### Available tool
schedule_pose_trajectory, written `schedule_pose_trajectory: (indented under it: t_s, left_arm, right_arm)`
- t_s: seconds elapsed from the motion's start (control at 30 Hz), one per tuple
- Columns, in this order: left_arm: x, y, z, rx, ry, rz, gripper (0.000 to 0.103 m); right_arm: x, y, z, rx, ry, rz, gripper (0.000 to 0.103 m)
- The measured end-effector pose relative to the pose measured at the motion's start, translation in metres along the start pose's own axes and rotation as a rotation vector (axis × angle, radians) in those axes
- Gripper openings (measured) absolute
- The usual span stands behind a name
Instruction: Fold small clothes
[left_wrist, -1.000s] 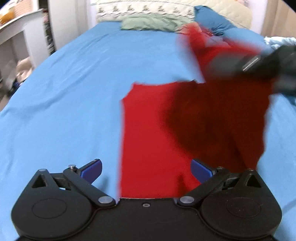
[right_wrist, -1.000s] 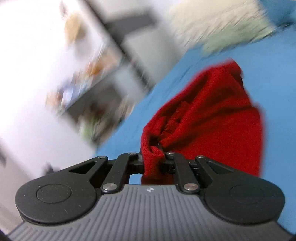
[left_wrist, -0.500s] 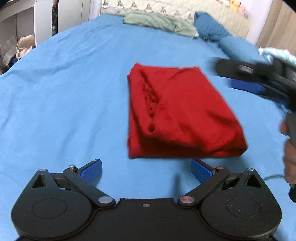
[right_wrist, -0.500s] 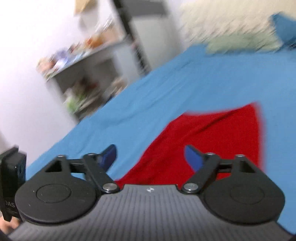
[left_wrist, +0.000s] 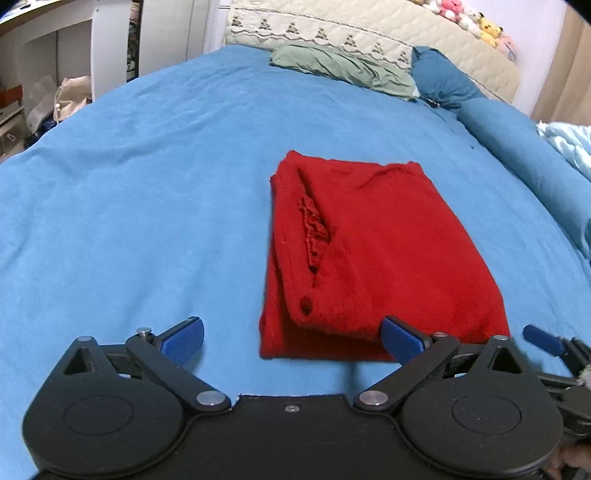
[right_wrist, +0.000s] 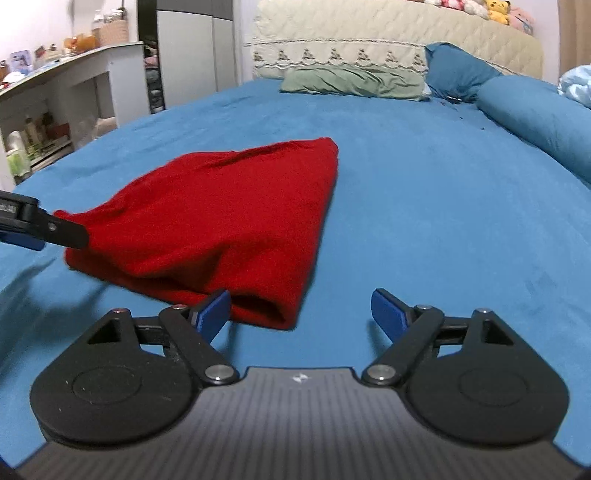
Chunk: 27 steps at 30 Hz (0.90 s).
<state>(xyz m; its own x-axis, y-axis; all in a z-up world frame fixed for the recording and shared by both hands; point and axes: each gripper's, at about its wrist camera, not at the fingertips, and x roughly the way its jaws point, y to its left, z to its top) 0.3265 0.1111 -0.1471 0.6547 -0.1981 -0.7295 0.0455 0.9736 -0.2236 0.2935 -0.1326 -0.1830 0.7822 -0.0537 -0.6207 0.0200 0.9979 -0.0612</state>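
Note:
A red knitted garment (left_wrist: 373, 254) lies folded into a rectangle on the blue bed sheet (left_wrist: 147, 206). It also shows in the right wrist view (right_wrist: 221, 221), left of centre. My left gripper (left_wrist: 291, 336) is open and empty, just in front of the garment's near edge. My right gripper (right_wrist: 301, 308) is open and empty, at the garment's near right corner, its left fingertip (right_wrist: 214, 310) beside the fold. The right gripper's blue tip (left_wrist: 543, 339) shows at the right edge of the left wrist view.
A green pillow (left_wrist: 340, 68) and a dark blue pillow (left_wrist: 447, 81) lie at the head of the bed, with a blue bolster (left_wrist: 524, 147) and light blue bedding (left_wrist: 569, 144) to the right. White shelves (right_wrist: 62, 107) stand left of the bed.
The right gripper carried half of the red garment over, let it go and opened. The garment now lies folded. Both grippers have drawn back to its near edge.

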Motion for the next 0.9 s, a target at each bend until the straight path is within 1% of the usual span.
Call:
schedule_pose_trajectory:
  t_s: [0.03, 0.1, 0.13, 0.17, 0.2, 0.23, 0.33, 0.37, 0.43, 0.53, 0.57, 0.63, 0.67, 0.7, 0.73, 0.8, 0.83, 0.9]
  left_arm:
    - [0.001, 0.001, 0.001, -0.008, -0.007, 0.005, 0.103]
    - [0.005, 0.002, 0.003, 0.007, -0.023, 0.038, 0.103]
    - [0.009, 0.003, 0.003, 0.028, -0.019, 0.068, 0.099]
    - [0.015, 0.005, 0.003, 0.045, -0.003, 0.091, 0.096]
    - [0.022, 0.009, 0.001, 0.055, 0.024, 0.095, 0.092]
    - [0.028, 0.014, -0.001, 0.056, 0.049, 0.084, 0.092]
    - [0.031, 0.019, -0.008, 0.081, 0.032, 0.069, 0.093]
    - [0.029, 0.019, -0.009, 0.083, 0.031, 0.071, 0.093]
    - [0.024, 0.018, -0.008, 0.07, 0.041, 0.069, 0.093]
    - [0.009, 0.015, -0.009, 0.06, 0.058, 0.046, 0.093]
    - [0.002, 0.015, -0.009, 0.064, 0.048, 0.042, 0.094]
    - [-0.012, 0.014, -0.005, 0.066, 0.015, 0.034, 0.102]
    - [-0.017, 0.014, -0.001, 0.062, -0.003, 0.028, 0.103]
    - [-0.019, 0.014, 0.006, 0.056, -0.015, 0.016, 0.103]
    - [-0.018, 0.014, 0.014, 0.049, -0.018, -0.001, 0.103]
    - [-0.009, 0.015, 0.032, 0.028, -0.009, -0.021, 0.103]
    - [0.0, 0.016, 0.042, 0.011, 0.005, -0.036, 0.103]
    - [0.018, 0.016, 0.059, -0.016, 0.042, -0.046, 0.103]
  right_arm:
    - [0.003, 0.001, 0.0, -0.008, 0.01, -0.015, 0.092]
    - [0.009, -0.003, 0.002, -0.001, 0.028, -0.053, 0.077]
    - [0.007, -0.011, 0.002, 0.025, 0.029, -0.066, 0.077]
    - [0.004, -0.018, 0.002, 0.051, 0.03, -0.06, 0.077]
    - [0.001, -0.023, 0.0, 0.052, 0.038, -0.053, 0.077]
    - [-0.001, -0.025, -0.002, 0.035, 0.044, -0.052, 0.077]
    - [-0.002, -0.029, -0.015, -0.045, 0.066, -0.076, 0.077]
    - [-0.002, -0.035, -0.018, -0.027, 0.074, -0.076, 0.077]
    - [-0.004, -0.05, -0.013, 0.024, 0.084, -0.032, 0.077]
    - [-0.021, -0.063, -0.002, 0.035, 0.091, 0.038, 0.078]
    - [-0.029, -0.067, 0.003, 0.039, 0.086, 0.069, 0.081]
    - [-0.039, -0.076, 0.019, 0.068, 0.091, 0.127, 0.089]
    - [-0.041, -0.081, 0.029, 0.095, 0.101, 0.165, 0.096]
    - [-0.042, -0.084, 0.039, 0.121, 0.109, 0.2, 0.1]
    - [-0.041, -0.087, 0.051, 0.149, 0.127, 0.237, 0.101]
    - [-0.025, -0.089, 0.074, 0.186, 0.21, 0.279, 0.102]
    - [-0.013, -0.088, 0.085, 0.206, 0.265, 0.294, 0.102]
    - [0.012, -0.088, 0.098, 0.26, 0.337, 0.319, 0.102]
